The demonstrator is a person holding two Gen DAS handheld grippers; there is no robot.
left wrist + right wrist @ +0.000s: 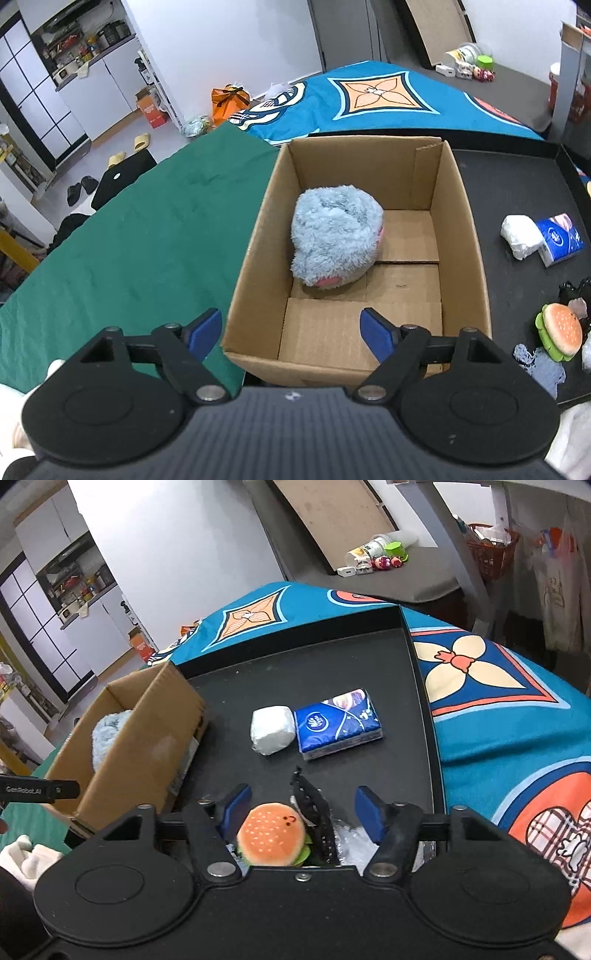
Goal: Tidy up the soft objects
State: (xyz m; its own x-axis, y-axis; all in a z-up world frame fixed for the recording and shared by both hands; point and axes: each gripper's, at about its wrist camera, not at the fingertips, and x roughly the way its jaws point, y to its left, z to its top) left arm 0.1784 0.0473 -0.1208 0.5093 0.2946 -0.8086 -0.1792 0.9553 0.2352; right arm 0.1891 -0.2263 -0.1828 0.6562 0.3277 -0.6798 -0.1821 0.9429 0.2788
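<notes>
Left wrist view — fluffy blue plush toy (336, 236) inside the brown cardboard box (255, 236).
Left tool (291, 334) gapes empty above the box's near wall; beside the box, right tool (301, 810) straddles the orange burger plush (271, 834) — unclenched.

Right gripper (302, 812) over the black tray (369, 672), jaws apart. Plush hamburger (271, 835) between the blue pads, close against the left pad (236, 808), perhaps touching; well clear of the other. Black mesh item (314, 812) just behind the burger. Farther off, white wrapped bundle (271, 729) touching a blue tissue pack (338, 723). Cardboard box (147, 731) on the left, blue fluffy toy (109, 734) inside.
</notes>
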